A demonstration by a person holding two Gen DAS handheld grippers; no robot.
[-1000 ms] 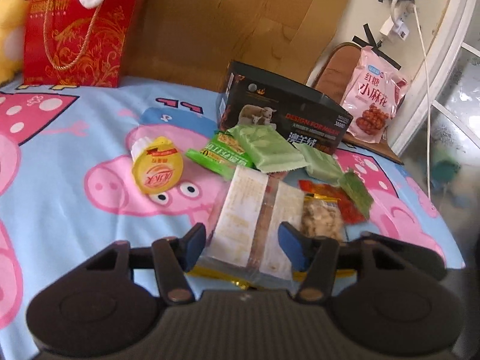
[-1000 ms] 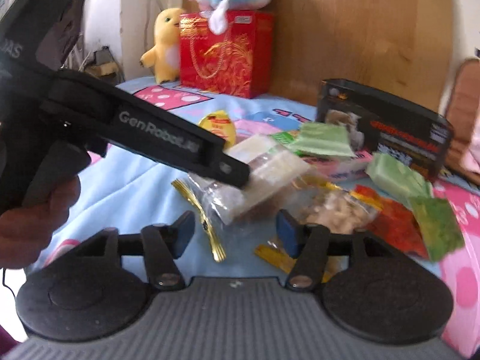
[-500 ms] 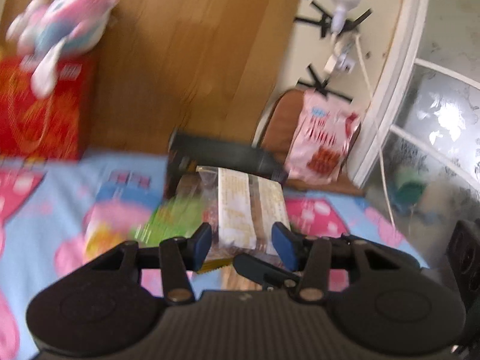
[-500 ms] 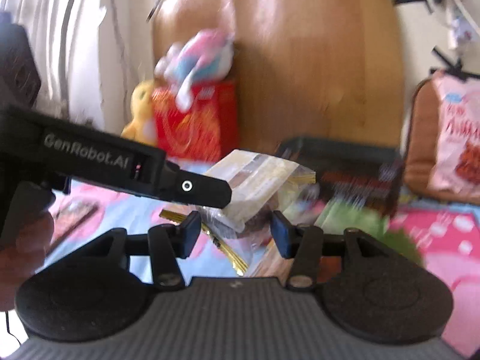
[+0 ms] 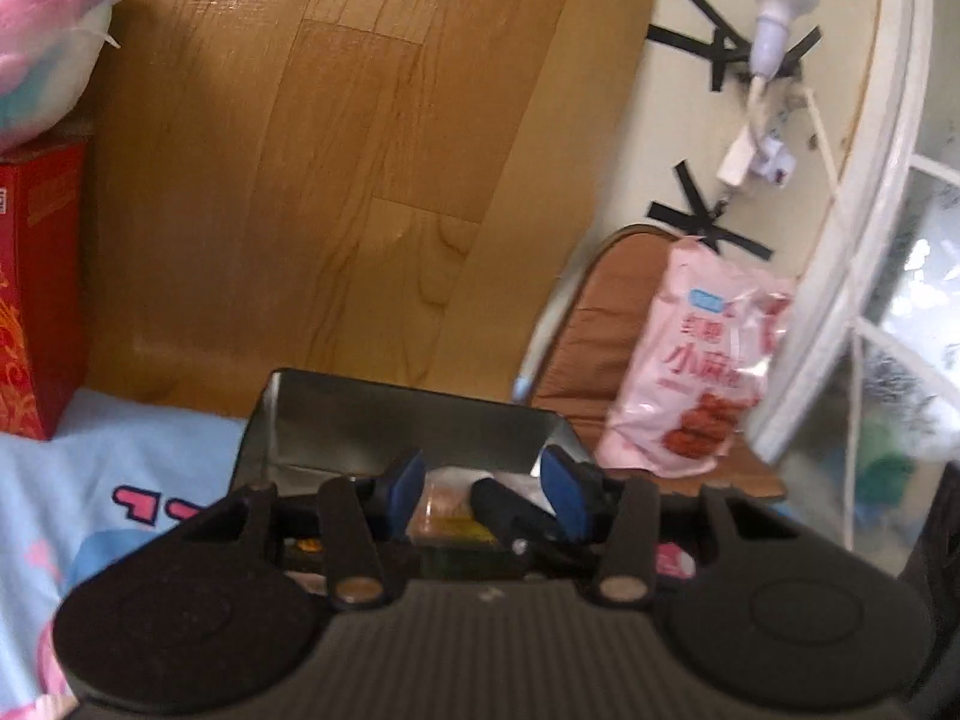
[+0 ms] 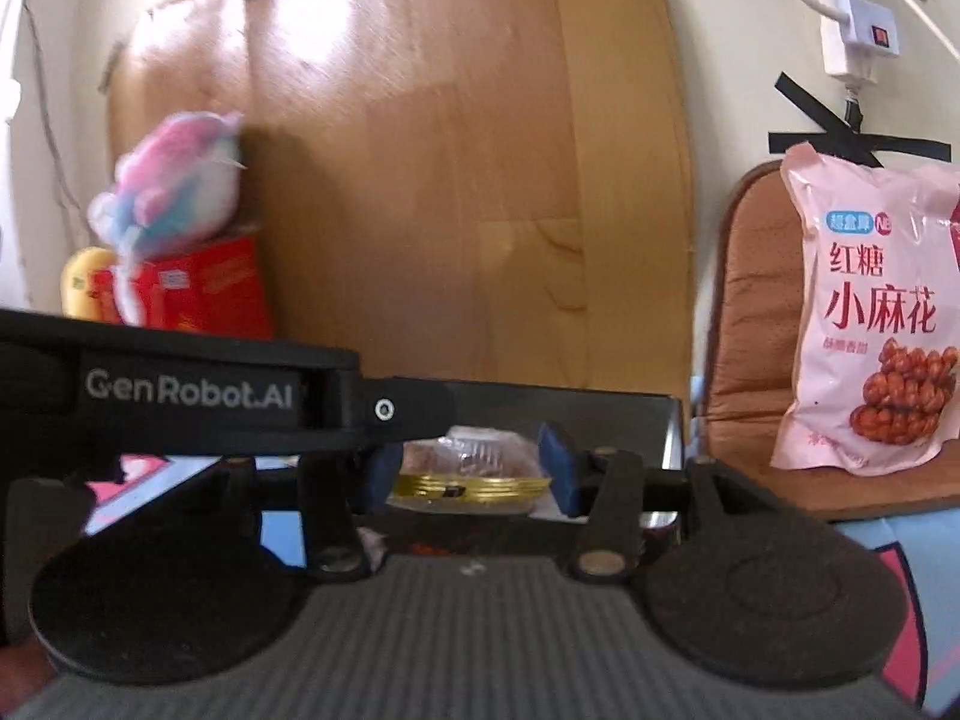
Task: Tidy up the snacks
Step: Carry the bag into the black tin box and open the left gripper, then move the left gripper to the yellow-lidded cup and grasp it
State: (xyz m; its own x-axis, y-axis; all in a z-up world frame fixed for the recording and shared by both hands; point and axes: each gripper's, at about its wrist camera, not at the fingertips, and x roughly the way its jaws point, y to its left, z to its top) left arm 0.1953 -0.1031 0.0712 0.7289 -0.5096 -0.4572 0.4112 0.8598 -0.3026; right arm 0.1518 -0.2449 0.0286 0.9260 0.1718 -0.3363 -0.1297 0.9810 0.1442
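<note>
A clear snack bag (image 6: 474,462) with a gold twist tie lies between both grippers' blue pads, over the open black box (image 5: 408,420). The bag also shows in the left wrist view (image 5: 447,510). My left gripper (image 5: 483,489) has its jaws on either side of the bag. My right gripper (image 6: 468,468) holds the same bag from the other side, and its finger crosses the left wrist view. The left gripper's arm, marked GenRobot.AI (image 6: 192,399), crosses the right wrist view. The box (image 6: 600,414) sits on the blue cartoon-print sheet (image 5: 120,462).
A pink snack bag (image 6: 870,324) leans on a brown chair (image 6: 756,312) at the right. A red gift bag (image 6: 204,294) with a plush toy (image 6: 174,180) on top stands at the left. A wooden board (image 5: 336,168) stands behind the box.
Both grippers lifted the clear snack bag off the pile on the sheet and carried it forward and over the open black box, lowering it toward the inside.
</note>
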